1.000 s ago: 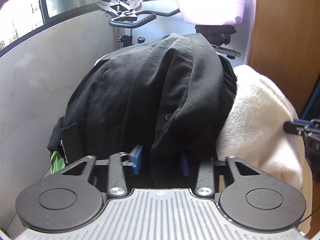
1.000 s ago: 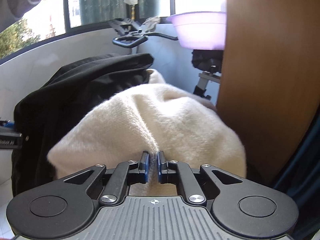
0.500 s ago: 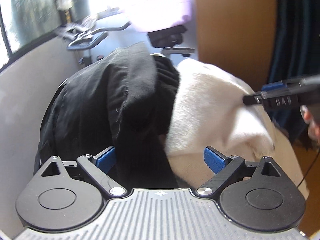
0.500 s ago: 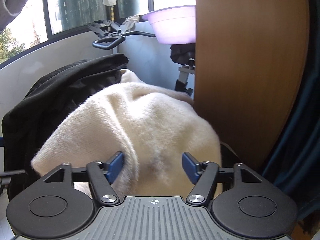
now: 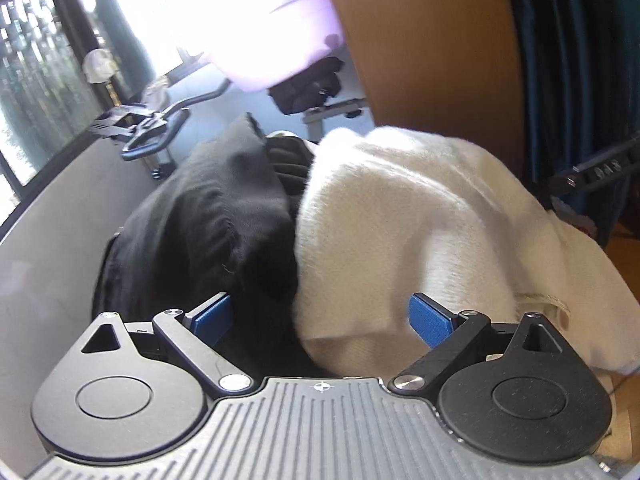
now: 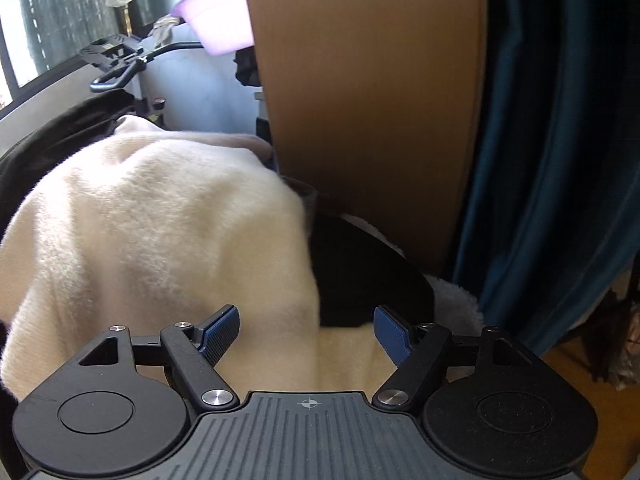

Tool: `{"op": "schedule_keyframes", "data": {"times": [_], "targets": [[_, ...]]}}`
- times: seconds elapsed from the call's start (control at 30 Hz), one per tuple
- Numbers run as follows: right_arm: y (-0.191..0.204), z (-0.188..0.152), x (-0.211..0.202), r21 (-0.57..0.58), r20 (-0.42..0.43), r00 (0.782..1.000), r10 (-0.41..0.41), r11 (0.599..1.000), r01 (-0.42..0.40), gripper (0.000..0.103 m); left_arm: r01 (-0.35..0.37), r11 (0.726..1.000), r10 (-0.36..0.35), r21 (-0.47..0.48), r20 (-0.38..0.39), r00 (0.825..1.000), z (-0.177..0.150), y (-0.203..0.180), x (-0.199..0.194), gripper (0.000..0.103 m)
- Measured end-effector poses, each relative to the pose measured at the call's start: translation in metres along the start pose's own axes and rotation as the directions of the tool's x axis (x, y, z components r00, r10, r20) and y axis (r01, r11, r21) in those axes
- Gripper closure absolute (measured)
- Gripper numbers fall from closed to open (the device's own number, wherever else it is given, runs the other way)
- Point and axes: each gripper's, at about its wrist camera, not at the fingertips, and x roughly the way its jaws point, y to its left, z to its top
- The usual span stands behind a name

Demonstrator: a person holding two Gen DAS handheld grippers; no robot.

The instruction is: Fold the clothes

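Left wrist view: the left claw [image 5: 320, 314] stands wide, its 2 blue pads apart and gripping nothing. Between them sits the seam where a black garment [image 5: 208, 224] meets a cream fleece [image 5: 400, 216]; both are heaped in 1 mound in front of a wooden panel [image 5: 420, 40], with an exercise bike [image 5: 156, 136] and a window behind. What the mound rests on is hidden. The picture is smeared, so fine detail is unreliable.

Right wrist view: the right claw [image 6: 308, 334] is also wide and empty, hovering over the near edge of the cream fleece [image 6: 160, 232], with a dark cloth [image 6: 360, 272] to its right and a blue curtain [image 6: 560, 160] beyond.

The step in hand looks like choosing a fresh grip. To do it well, each claw should take only 1 layer at a hem or corner of the same garment, not the black and cream together, then lift it clear before folding.

The fleece is thick, fluffy and rounded; it will likely bunch. The black piece is thinner, creased, with a stitched edge.
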Motion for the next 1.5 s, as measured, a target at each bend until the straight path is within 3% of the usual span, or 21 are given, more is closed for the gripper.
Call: {"op": "schedule_keyframes", "data": {"times": [0.1, 0.2, 0.3, 0.4, 0.53, 0.77, 0.93, 1.03, 1.17, 1.37, 1.5], "targets": [[-0.004, -0.005, 0.002, 0.008, -0.011, 1.000, -0.006, 1.000, 0.006, 0.028, 0.043, 0.999, -0.043, -0.025, 0.026, 0.999, 0.004, 0.006, -0.009, 0.007], [-0.004, -0.006, 0.005, 0.014, -0.016, 1.000, 0.001, 1.000, 0.000, 0.028, 0.075, 0.996, -0.077, 0.040, 0.045, 0.996, 0.006, -0.008, -0.016, 0.007], [-0.003, -0.006, 0.005, 0.027, -0.002, 1.000, -0.002, 1.000, 0.002, 0.027, 0.130, 0.988, -0.129, 0.085, -0.013, 0.992, 0.000, -0.028, -0.007, 0.007], [-0.002, -0.005, 0.007, 0.020, -0.007, 1.000, 0.003, 1.000, -0.003, 0.026, 0.141, 0.981, -0.137, 0.134, -0.044, 0.990, -0.011, -0.047, 0.000, 0.007], [-0.007, -0.005, 0.004, 0.011, -0.005, 1.000, -0.001, 1.000, 0.001, 0.026, 0.197, 0.973, -0.187, 0.118, -0.095, 0.978, -0.024, -0.055, 0.011, 0.007], [-0.014, -0.011, 0.008, 0.024, -0.029, 0.999, -0.018, 1.000, 0.019, 0.025, 0.110, 0.984, -0.094, 0.138, -0.115, 0.989, -0.030, -0.057, 0.035, 0.007], [-0.014, -0.013, 0.010, 0.024, -0.034, 0.999, -0.017, 1.000, 0.018, 0.025, -0.015, 0.980, 0.027, 0.200, -0.059, 0.998, -0.022, -0.059, 0.042, 0.007], [-0.012, -0.013, 0.011, 0.017, -0.032, 0.999, -0.015, 1.000, 0.015, 0.025, -0.129, 0.974, 0.136, 0.184, -0.025, 0.990, -0.018, -0.047, 0.046, 0.007], [-0.009, -0.015, 0.011, 0.012, -0.039, 0.999, -0.012, 1.000, 0.013, 0.025, -0.092, 0.990, 0.099, 0.109, -0.055, 0.994, -0.016, -0.027, 0.057, 0.005], [-0.009, -0.018, 0.013, 0.017, -0.050, 0.999, -0.008, 1.000, 0.009, 0.024, -0.101, 0.962, 0.123, 0.253, -0.072, 0.990, -0.014, -0.055, 0.072, 0.002], [-0.010, -0.022, 0.019, 0.032, -0.068, 0.998, 0.010, 0.999, -0.008, 0.021, -0.105, 0.943, 0.120, 0.316, -0.028, 0.992, -0.013, -0.069, 0.073, 0.003]]}}
